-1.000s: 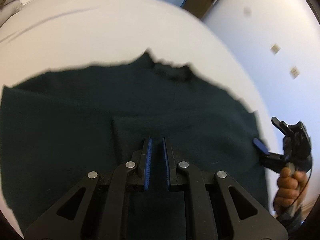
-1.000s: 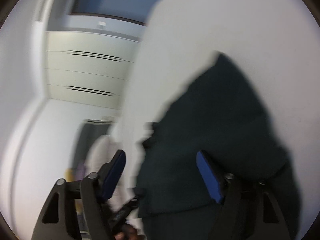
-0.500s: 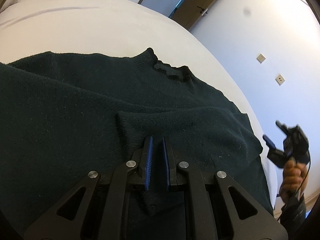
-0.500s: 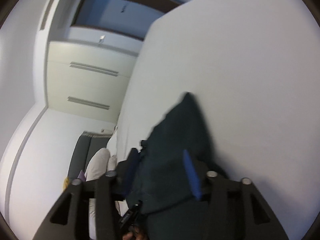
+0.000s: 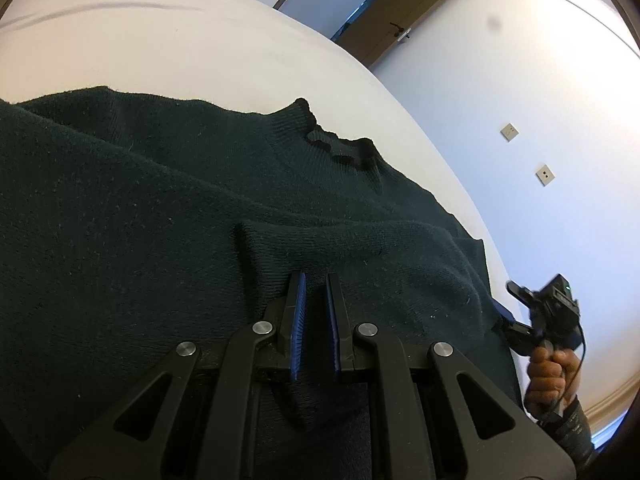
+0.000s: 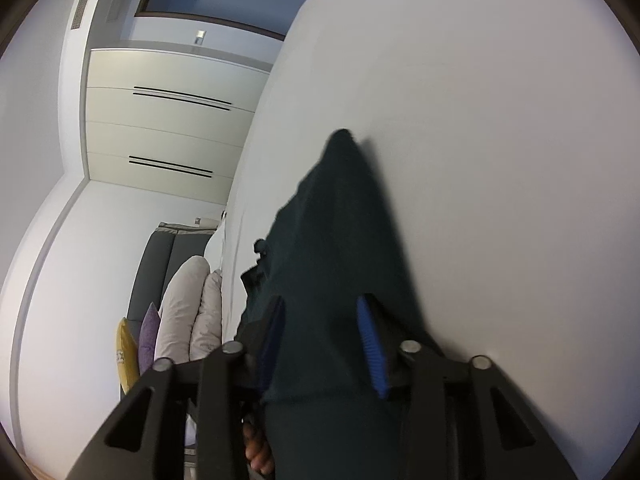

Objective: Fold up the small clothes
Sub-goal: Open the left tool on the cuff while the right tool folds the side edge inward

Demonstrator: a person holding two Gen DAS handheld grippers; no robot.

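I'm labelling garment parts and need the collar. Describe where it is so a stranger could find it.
Start at the white bed, then the dark green sweater spread over it. The collar sits on the sweater's far edge: a short ribbed band with a wavy rim, unlike the straight edges beside it.

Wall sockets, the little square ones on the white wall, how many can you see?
2. One wall plate sits higher up, and the other is lower and further right, both past the bed's edge. More could be hidden outside the view.
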